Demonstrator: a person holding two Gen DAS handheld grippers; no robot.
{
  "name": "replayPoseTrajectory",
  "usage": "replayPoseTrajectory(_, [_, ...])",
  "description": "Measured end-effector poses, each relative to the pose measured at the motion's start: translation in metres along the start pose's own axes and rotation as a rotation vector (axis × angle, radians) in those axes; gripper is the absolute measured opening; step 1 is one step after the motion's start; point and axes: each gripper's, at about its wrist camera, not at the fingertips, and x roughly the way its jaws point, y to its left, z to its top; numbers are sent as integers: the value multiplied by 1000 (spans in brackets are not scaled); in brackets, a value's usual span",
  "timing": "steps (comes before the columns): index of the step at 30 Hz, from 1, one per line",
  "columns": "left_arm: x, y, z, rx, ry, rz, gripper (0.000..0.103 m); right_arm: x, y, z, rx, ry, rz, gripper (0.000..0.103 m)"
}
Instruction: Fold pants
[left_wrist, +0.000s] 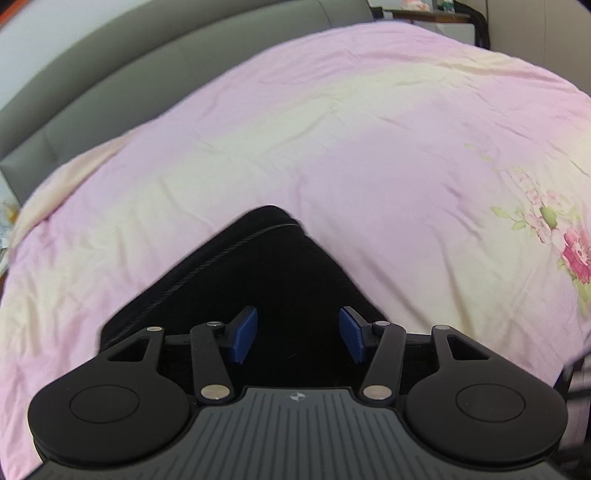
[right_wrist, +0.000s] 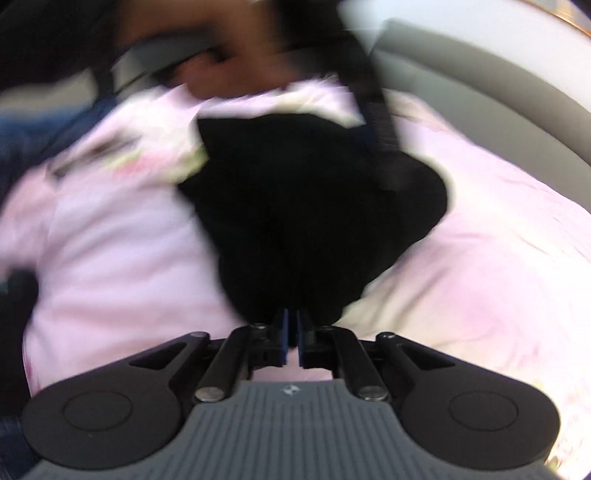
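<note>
Black pants (left_wrist: 266, 258) lie on the pink bedsheet (left_wrist: 332, 147), one corner pointing away from me in the left wrist view. My left gripper (left_wrist: 297, 330) hovers over them, its blue pads (left_wrist: 243, 332) standing well apart with only dark cloth beneath; it is open. In the blurred right wrist view the pants (right_wrist: 295, 203) form a bunched dark mass on the sheet (right_wrist: 110, 258). My right gripper (right_wrist: 292, 328) has its pads almost together at the near edge of that cloth, shut on the pants.
A grey padded headboard (left_wrist: 110, 74) runs along the far left of the bed. The sheet carries a flower print (left_wrist: 576, 254) at the right. A person's blurred arm (right_wrist: 236, 55) and a dark bar (right_wrist: 380, 122) cross above the pants. Furniture stands beyond the bed (left_wrist: 443, 14).
</note>
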Motion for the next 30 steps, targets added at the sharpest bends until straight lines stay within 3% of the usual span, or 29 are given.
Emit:
replayPoseTrajectory(2, [-12, 23, -6, -68, -7, -9, 65, -2, -11, 5, 32, -20, -22, 31])
replayPoseTrajectory(6, [-19, 69, -11, -234, 5, 16, 70, 16, -20, 16, 65, -19, -73, 37])
replayPoseTrajectory(7, [-20, 76, -12, -252, -1, 15, 71, 24, -24, 16, 107, -7, -55, 33])
replayPoseTrajectory(8, [-22, 80, -12, -264, -11, 13, 75, 31, -28, 15, 143, 24, 8, 4])
replayPoseTrajectory(9, [-23, 83, -12, -275, -18, 15, 77, 36, -28, 14, 150, 58, 70, 6])
replayPoseTrajectory(12, [-24, 95, -13, -315, -40, 19, 84, 29, -20, 15, 66, 55, 76, 5])
replayPoseTrajectory(15, [-18, 112, -18, -374, -17, 47, 84, 17, -45, 17, 205, 35, 105, 6])
replayPoseTrajectory(19, [-13, 130, -42, -456, 35, 35, 84, 1, -84, 14, 376, -11, 87, 29])
replayPoseTrajectory(27, [-25, 147, -83, -451, 78, 35, 88, 7, -119, 18, 505, -15, 33, 33])
replayPoseTrajectory(30, [-48, 167, -77, -320, 112, 155, 82, 9, -122, 30, 497, -4, 17, 35])
